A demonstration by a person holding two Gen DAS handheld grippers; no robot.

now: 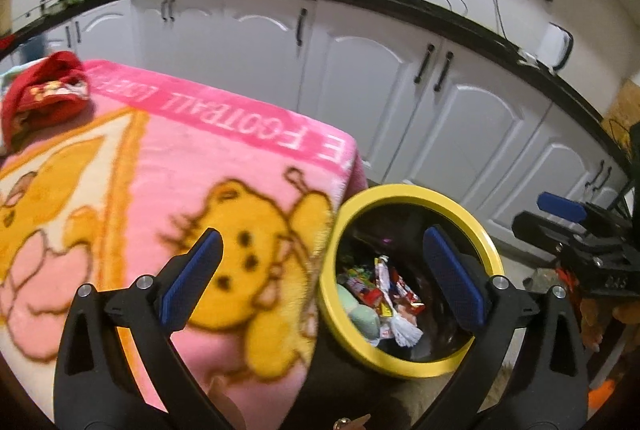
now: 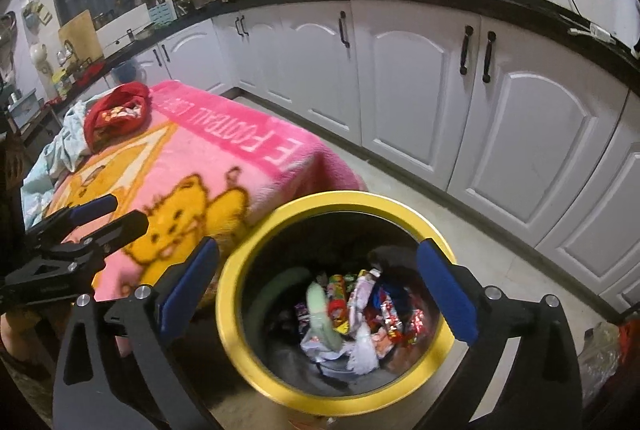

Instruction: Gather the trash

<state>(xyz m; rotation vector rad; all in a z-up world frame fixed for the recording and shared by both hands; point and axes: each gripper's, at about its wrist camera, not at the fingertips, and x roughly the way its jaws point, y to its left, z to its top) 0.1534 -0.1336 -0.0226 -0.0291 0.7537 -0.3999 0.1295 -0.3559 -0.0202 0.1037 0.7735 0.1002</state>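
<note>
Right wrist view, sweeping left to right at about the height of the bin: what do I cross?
left gripper → pink bear blanket → yellow-rimmed bin holding wrappers → white cabinet doors.

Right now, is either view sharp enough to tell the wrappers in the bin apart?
Left wrist view: the pink bear-print blanket smears; wrappers in the yellow-rimmed black bin read as separate pieces. Right wrist view: that bin's rim blurs and its wrappers streak together. Both bend the counter line.
</note>
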